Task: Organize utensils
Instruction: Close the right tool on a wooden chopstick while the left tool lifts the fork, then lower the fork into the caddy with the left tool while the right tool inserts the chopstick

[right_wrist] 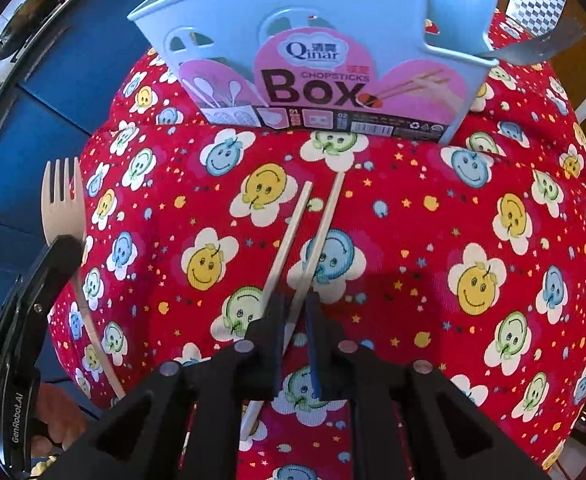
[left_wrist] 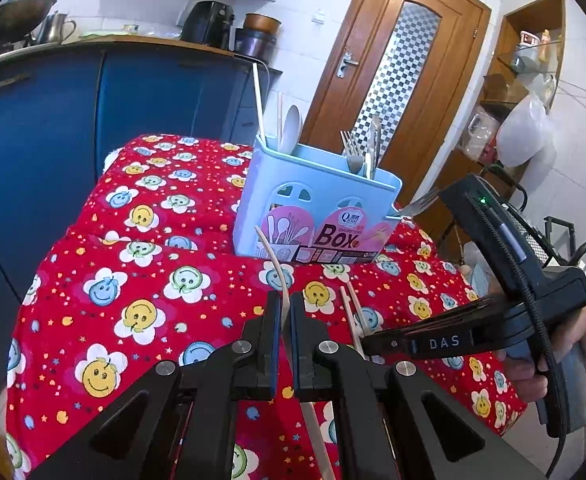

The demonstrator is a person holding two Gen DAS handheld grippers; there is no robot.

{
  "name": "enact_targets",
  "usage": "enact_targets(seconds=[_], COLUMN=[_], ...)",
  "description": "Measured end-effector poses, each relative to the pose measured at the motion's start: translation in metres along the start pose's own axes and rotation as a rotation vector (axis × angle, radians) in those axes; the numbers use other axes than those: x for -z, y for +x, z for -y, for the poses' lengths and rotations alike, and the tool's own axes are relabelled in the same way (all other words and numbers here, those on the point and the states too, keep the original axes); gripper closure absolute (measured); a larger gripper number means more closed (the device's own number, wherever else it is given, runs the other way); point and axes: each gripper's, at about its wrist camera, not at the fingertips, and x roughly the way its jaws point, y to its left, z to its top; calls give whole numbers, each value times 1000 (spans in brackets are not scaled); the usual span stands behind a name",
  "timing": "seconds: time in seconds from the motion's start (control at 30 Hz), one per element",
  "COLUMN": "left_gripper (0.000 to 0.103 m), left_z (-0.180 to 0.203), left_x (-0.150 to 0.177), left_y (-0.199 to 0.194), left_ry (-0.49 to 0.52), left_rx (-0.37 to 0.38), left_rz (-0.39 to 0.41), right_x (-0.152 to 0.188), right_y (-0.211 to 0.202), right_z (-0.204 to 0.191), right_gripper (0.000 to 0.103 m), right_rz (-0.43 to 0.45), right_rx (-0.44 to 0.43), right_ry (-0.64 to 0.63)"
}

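1. Pale wooden fork (right_wrist: 60, 204) is clamped by its thin handle in the left gripper (left_wrist: 286, 312), off the table's left edge.
2. Two light wooden chopsticks (right_wrist: 311, 232), crossed, are pinched in the right gripper (right_wrist: 295, 312) over the red smiley-flower tablecloth (right_wrist: 433, 240).
3. Light-blue plastic utensil box (left_wrist: 317, 200), partly filled, stands at the table's far edge.

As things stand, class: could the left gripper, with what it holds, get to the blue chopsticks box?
Probably yes. The left gripper, shut on the wooden fork, faces the blue chopsticks box across bare red cloth; the right gripper, holding chopsticks, sits off to one side.
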Motion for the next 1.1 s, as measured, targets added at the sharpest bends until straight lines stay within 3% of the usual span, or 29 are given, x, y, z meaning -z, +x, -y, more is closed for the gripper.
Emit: enact_targets(seconds=[0.27, 0.43, 0.63, 0.87, 1.1], left_gripper=[99, 99, 99, 99, 99], left_z=[3, 8, 14, 26, 44], left_x=[-3, -7, -16, -40, -77], left_y=[1, 0, -1, 0, 0], left_ry=[10, 24, 50, 82, 136], left_rx=[-7, -15, -22, -37, -66], left_rz=[-2, 6, 32, 97, 199], right_x=[-10, -3, 22, 39, 29], right_y=[3, 0, -31, -75, -111], right_z=[5, 12, 41, 59, 68], right_gripper=[92, 95, 96, 96, 96], right_rz=[-9, 46, 234, 491, 687], right_rx=[-30, -76, -191, -235, -245], right_ry=[16, 4, 37, 25, 11])
